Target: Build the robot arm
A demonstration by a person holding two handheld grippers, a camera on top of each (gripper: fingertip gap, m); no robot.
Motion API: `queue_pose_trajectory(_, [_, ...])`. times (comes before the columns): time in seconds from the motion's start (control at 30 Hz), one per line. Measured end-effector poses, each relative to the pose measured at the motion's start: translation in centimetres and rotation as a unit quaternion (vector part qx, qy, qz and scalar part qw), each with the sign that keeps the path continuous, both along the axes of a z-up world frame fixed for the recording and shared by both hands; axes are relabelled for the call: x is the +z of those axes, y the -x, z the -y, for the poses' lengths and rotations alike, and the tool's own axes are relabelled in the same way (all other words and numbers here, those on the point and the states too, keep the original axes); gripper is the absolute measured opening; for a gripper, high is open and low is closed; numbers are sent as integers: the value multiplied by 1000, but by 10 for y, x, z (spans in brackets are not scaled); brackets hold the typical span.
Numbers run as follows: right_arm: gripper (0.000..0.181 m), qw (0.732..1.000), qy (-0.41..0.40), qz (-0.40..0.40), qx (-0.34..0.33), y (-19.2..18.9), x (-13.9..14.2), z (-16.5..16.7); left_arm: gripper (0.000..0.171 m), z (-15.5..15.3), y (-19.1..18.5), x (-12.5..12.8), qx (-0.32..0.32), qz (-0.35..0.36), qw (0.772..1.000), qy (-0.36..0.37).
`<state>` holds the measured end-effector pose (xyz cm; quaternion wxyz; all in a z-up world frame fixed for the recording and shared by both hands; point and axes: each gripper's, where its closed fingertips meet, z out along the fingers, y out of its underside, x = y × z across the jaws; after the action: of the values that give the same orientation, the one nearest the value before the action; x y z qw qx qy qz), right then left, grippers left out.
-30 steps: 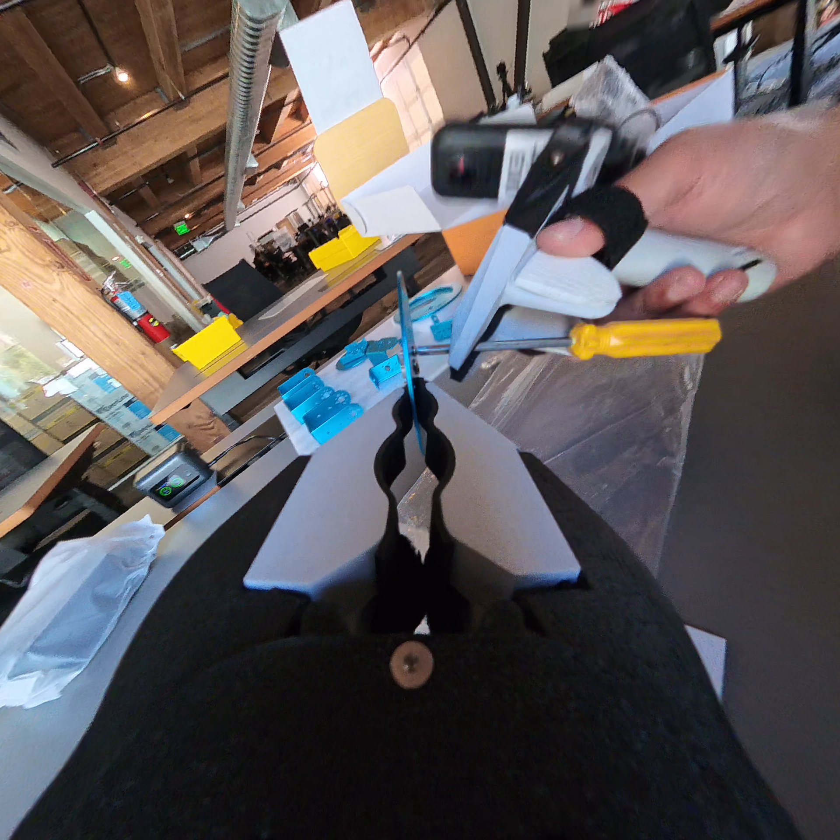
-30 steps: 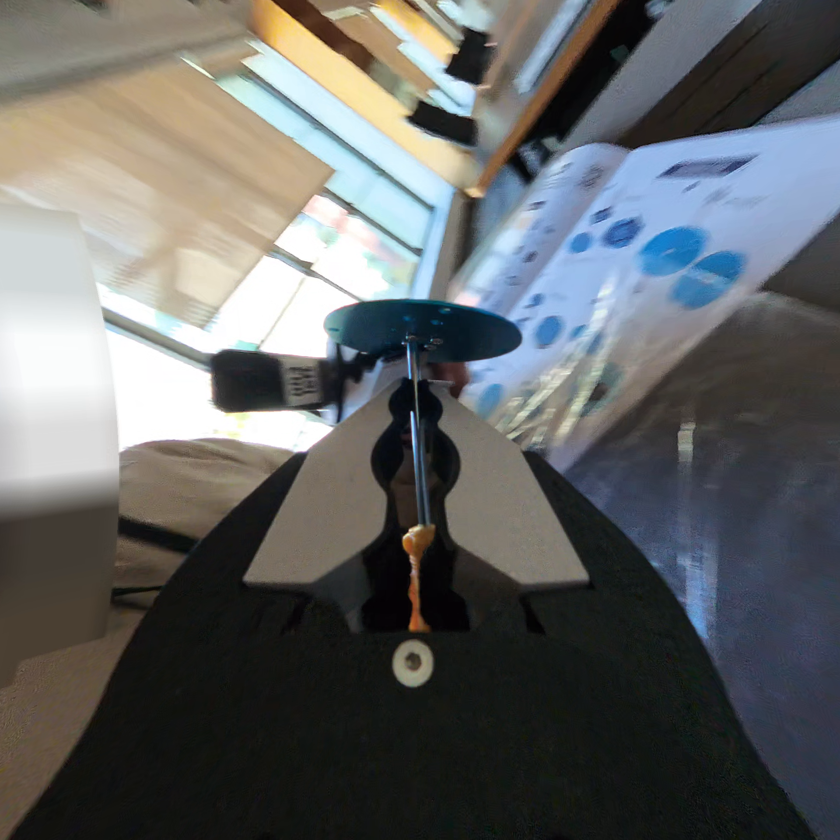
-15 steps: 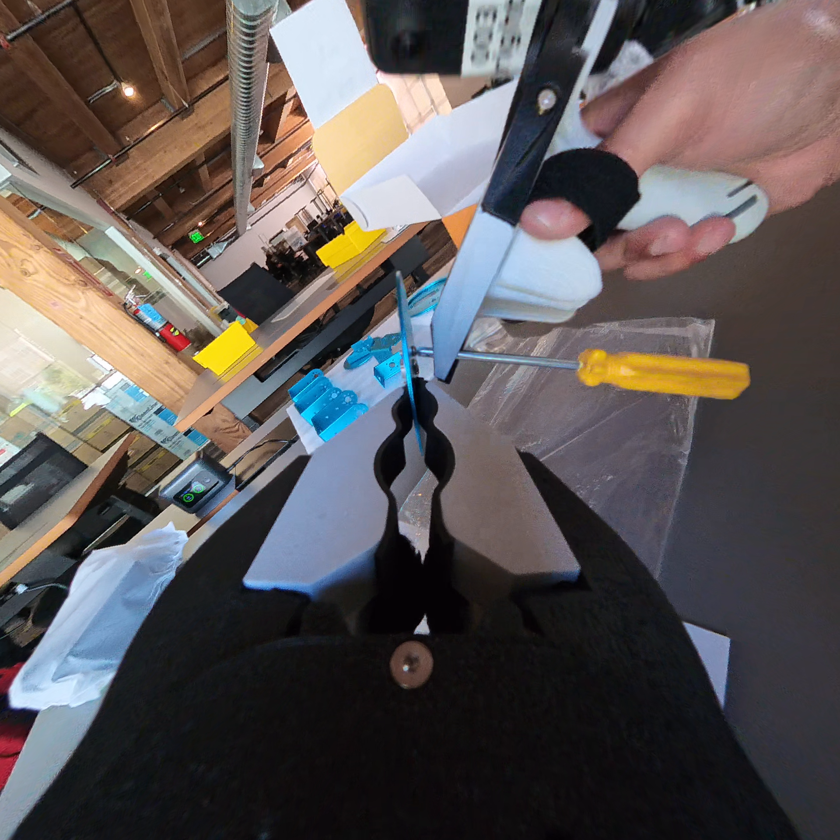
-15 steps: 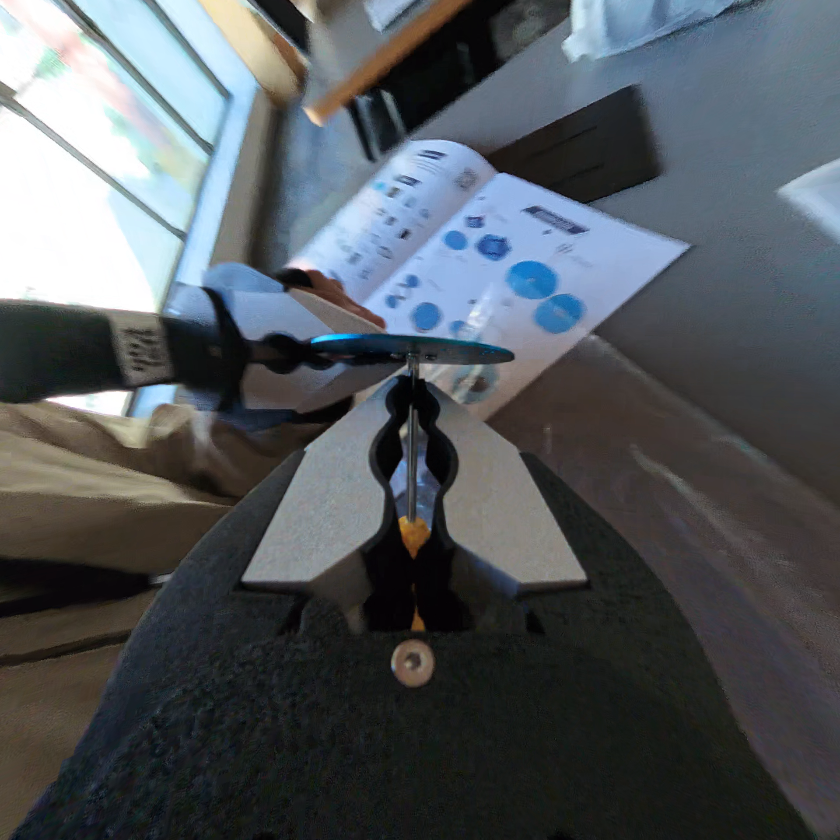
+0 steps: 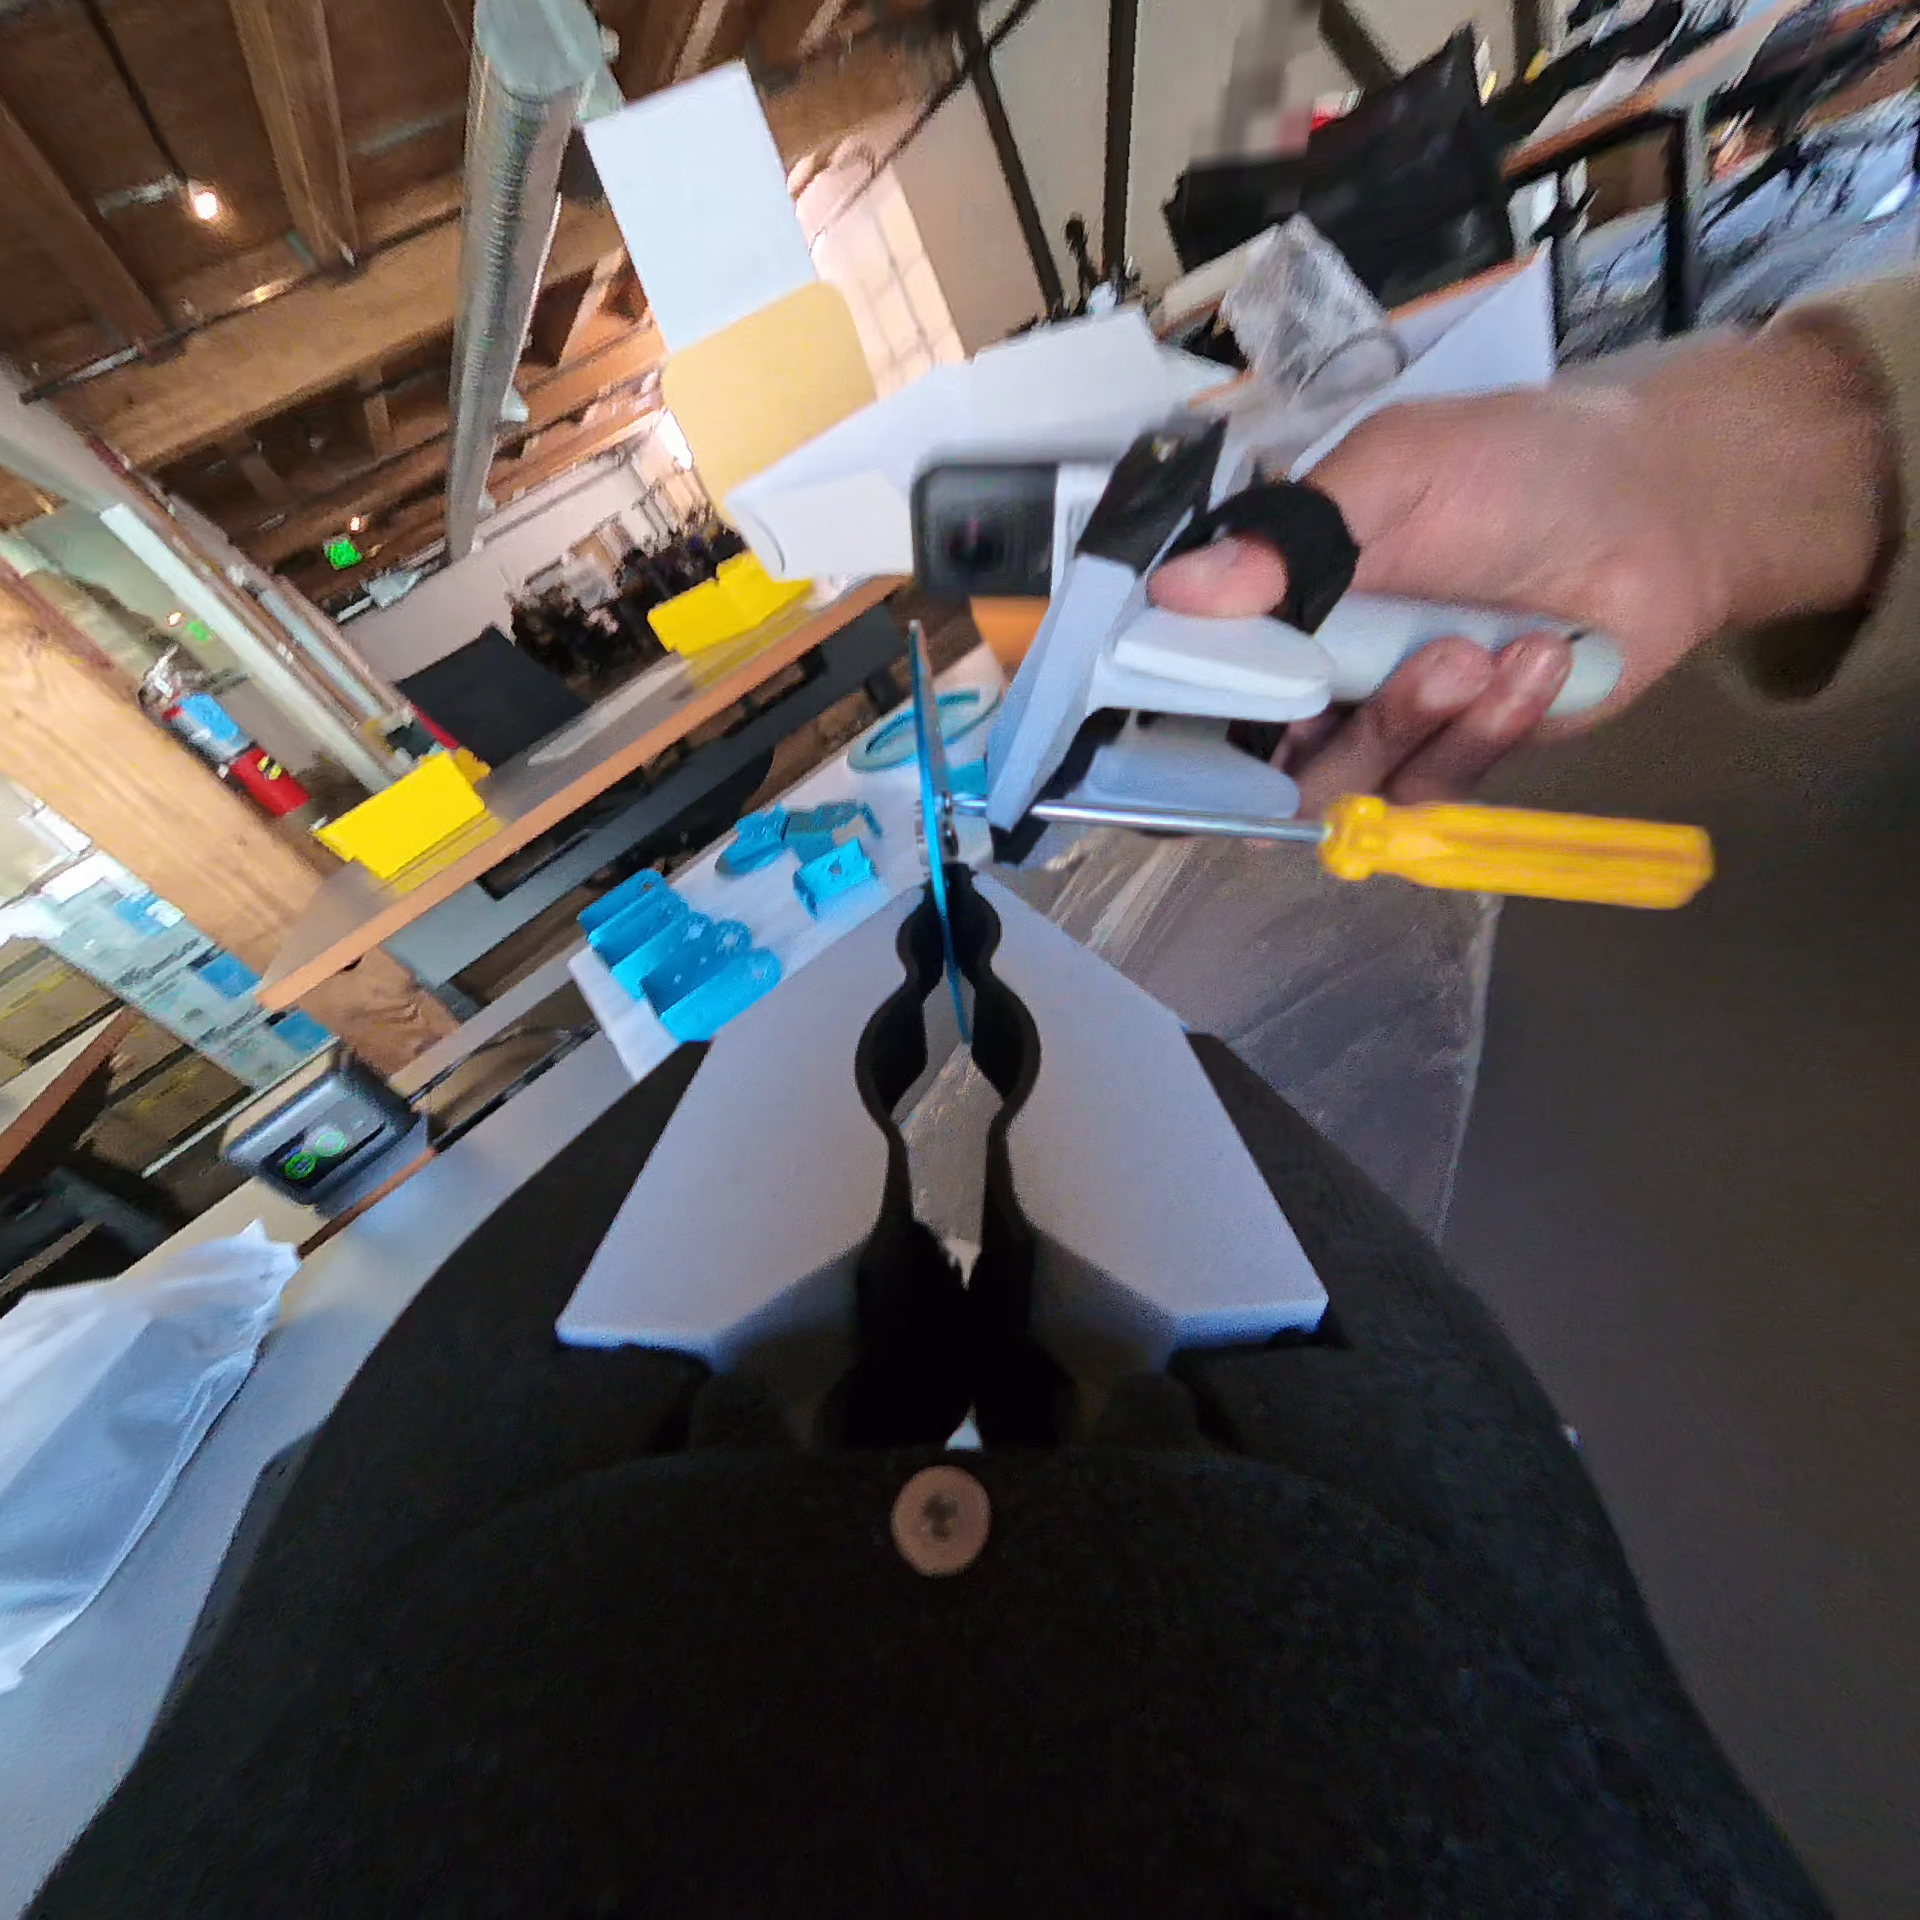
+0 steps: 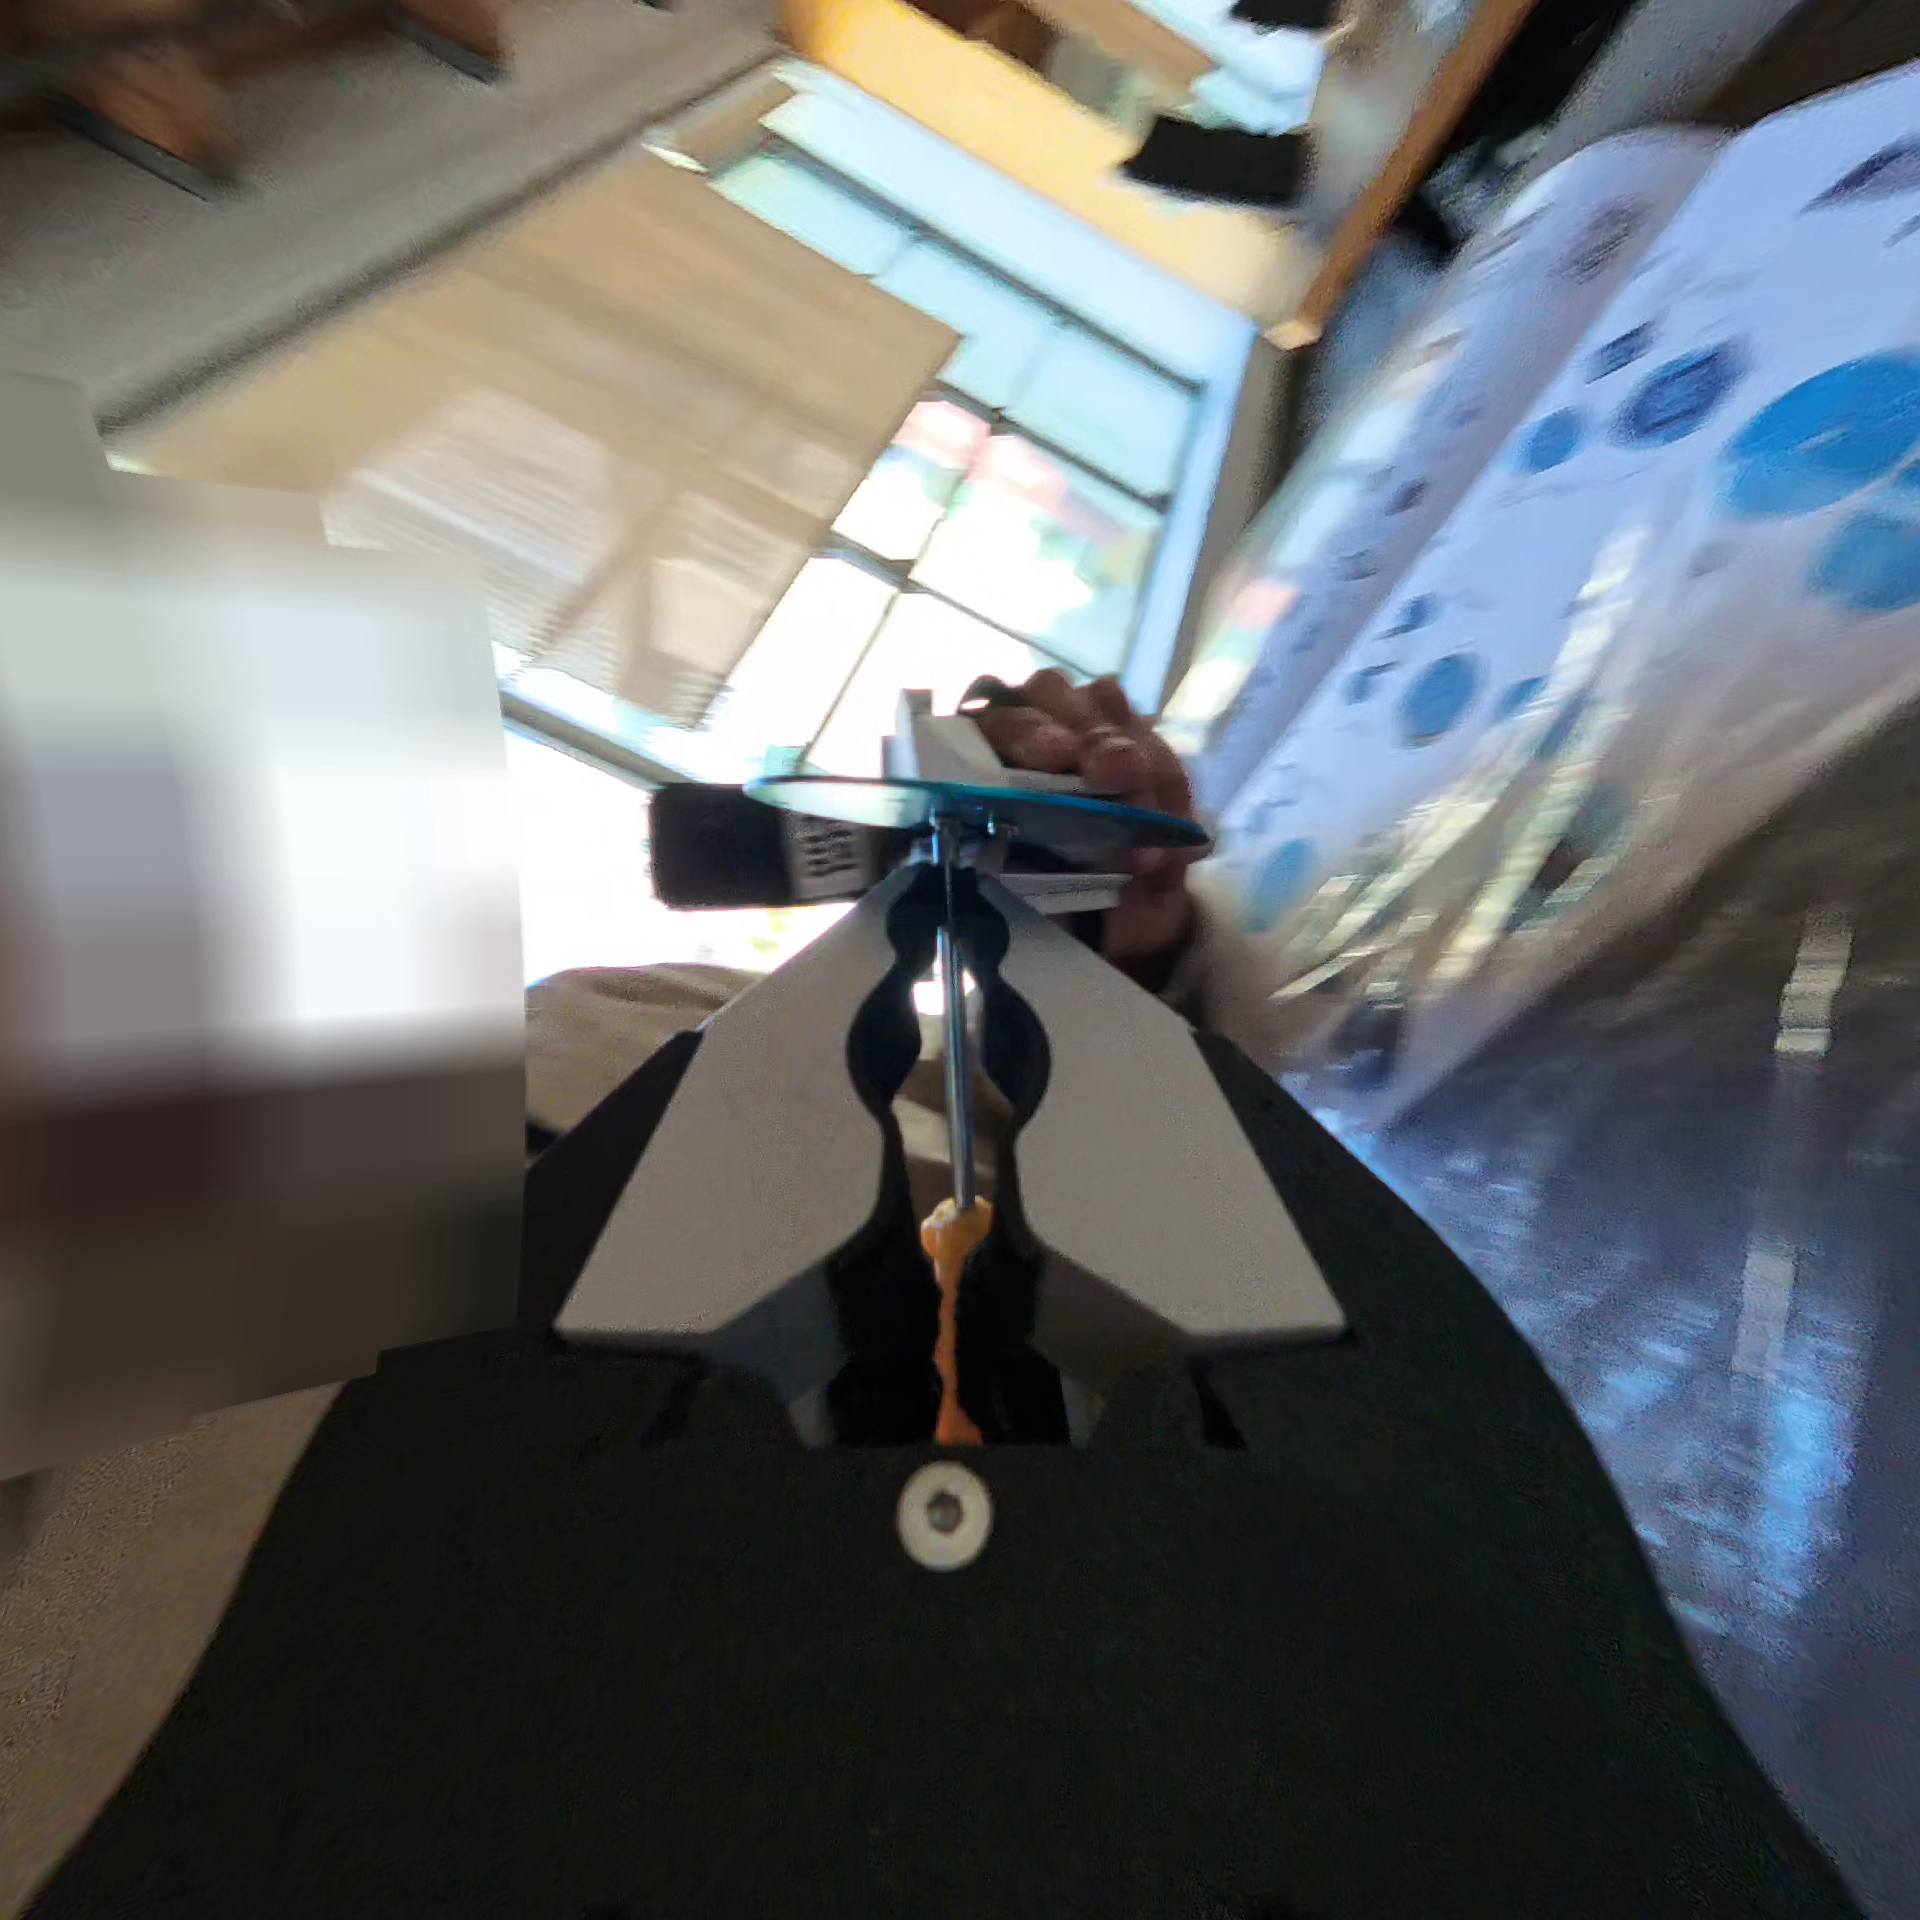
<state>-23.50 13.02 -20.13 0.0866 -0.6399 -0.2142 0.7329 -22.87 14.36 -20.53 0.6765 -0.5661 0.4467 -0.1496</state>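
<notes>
Blue and thin, the metal disc (image 5: 940, 831) stands on its edge just beyond your left claw (image 5: 948, 914), which is closed on the disc's lower rim, with the flat faces turned to left and right. From the right, the yellow-handled screwdriver (image 5: 1496, 850) lies level, its long axis across the disc, and its tip meets the small screw fitting (image 6: 961, 831) at the disc's centre. Your right claw (image 6: 948, 904) is closed around the screwdriver shaft, above the clear plastic bag (image 5: 1299, 997) on the surface (image 5: 1714, 1247).

My right gripper (image 5: 1013, 800) and its screwdriver (image 5: 1455, 847) bar the way just beyond my left fingertips; blue brackets (image 5: 675, 951) crowd the table (image 5: 156, 1579) left.
</notes>
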Motion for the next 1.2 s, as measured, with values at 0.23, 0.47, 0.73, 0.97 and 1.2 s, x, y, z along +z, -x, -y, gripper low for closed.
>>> queue_pose_trajectory(0.23, [3,895,-342,250,-141,-3,-33,-30,1,-16,2,-22,57,-78,995,-10])
queue_pose_trajectory(0.47, [3,667,-589,413,-196,-10,-50,-51,1,-26,1,-37,99,-121,988,6])
queue_pose_trajectory(0.73, [3,922,-278,236,-126,-3,-42,-33,1,-19,-1,-28,72,-100,992,-8])
queue_pose_trajectory(0.97, [2,997,42,-51,46,-4,8,6,1,6,-9,5,-24,3,1000,-12])
queue_pose_trajectory(1.2, [2,998,-46,-10,36,0,1,6,1,6,-6,0,-31,-13,999,-13])
